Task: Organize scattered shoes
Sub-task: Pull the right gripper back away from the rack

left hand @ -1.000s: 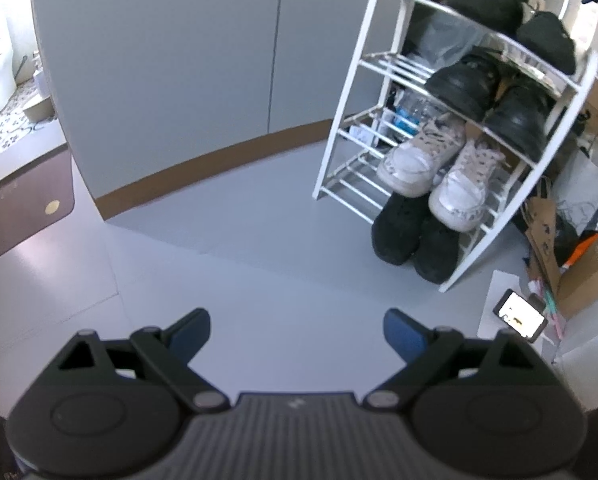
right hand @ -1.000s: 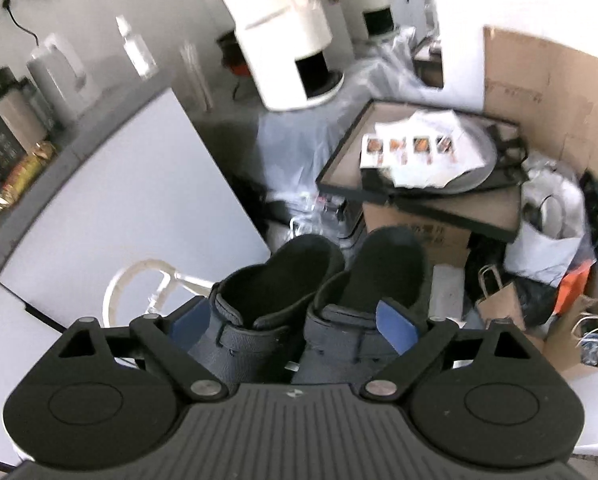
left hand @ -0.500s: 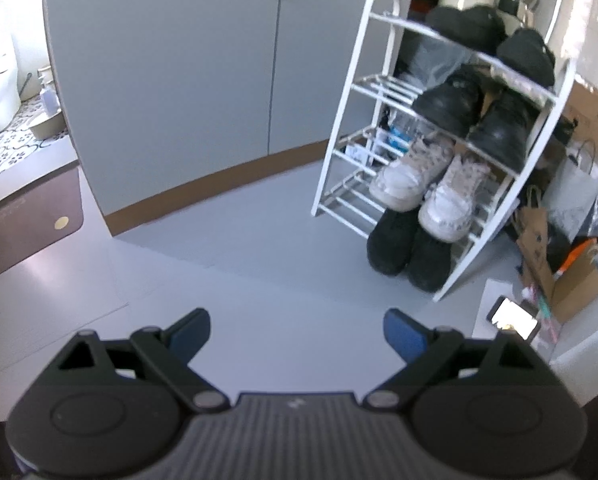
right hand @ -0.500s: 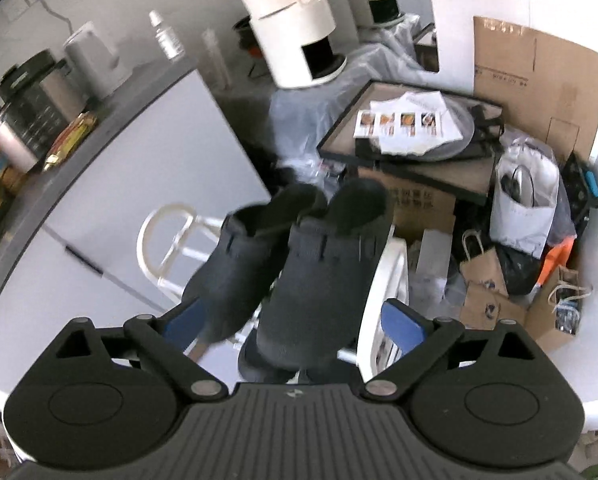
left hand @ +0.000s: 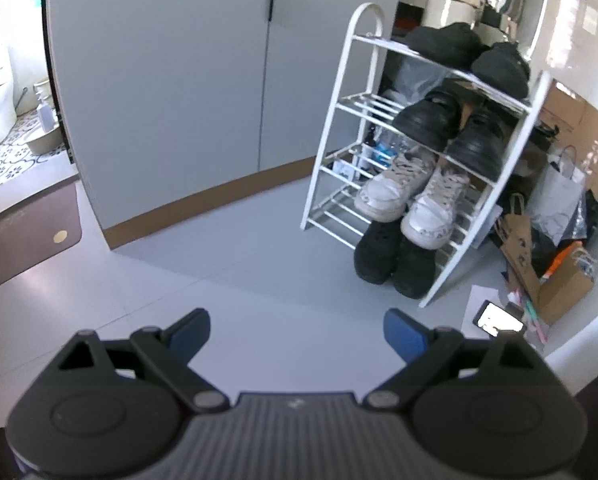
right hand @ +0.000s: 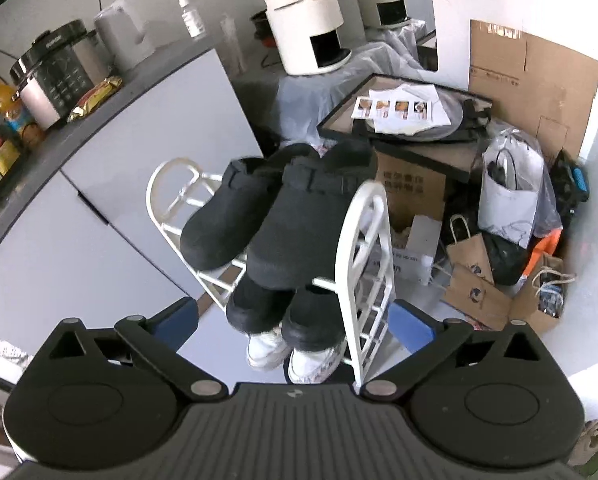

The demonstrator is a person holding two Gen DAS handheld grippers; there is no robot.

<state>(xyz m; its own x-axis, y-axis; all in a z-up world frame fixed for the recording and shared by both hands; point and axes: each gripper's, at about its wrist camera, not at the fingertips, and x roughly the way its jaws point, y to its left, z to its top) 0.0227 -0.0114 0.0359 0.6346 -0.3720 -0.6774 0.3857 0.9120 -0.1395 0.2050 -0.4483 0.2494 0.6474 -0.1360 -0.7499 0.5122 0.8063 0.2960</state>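
Note:
A white wire shoe rack [left hand: 339, 92] stands by the grey cabinet. It holds dark grey clogs [left hand: 451, 46] on top, black shoes [left hand: 431, 124] below, white sneakers [left hand: 395, 192] under those, and black shoes [left hand: 379, 252] at the bottom. In the right wrist view the clogs [right hand: 267, 216] rest on the rack's top shelf [right hand: 363, 240]. My right gripper [right hand: 293, 318] is open and empty, above and in front of the rack. My left gripper [left hand: 297, 332] is open and empty over bare floor, well short of the rack.
A grey cabinet [left hand: 179, 80] stands left of the rack. Paper bags and a cardboard box [left hand: 555, 276] crowd the floor right of it, with a lit phone [left hand: 499, 318] beside them. A brown mat [left hand: 23, 236] lies at far left. Kitchen appliances [right hand: 55, 76] sit on the counter.
My right gripper has drawn back and up from the clogs, which now sit free on the top shelf. My left gripper has pulled back a little from the rack.

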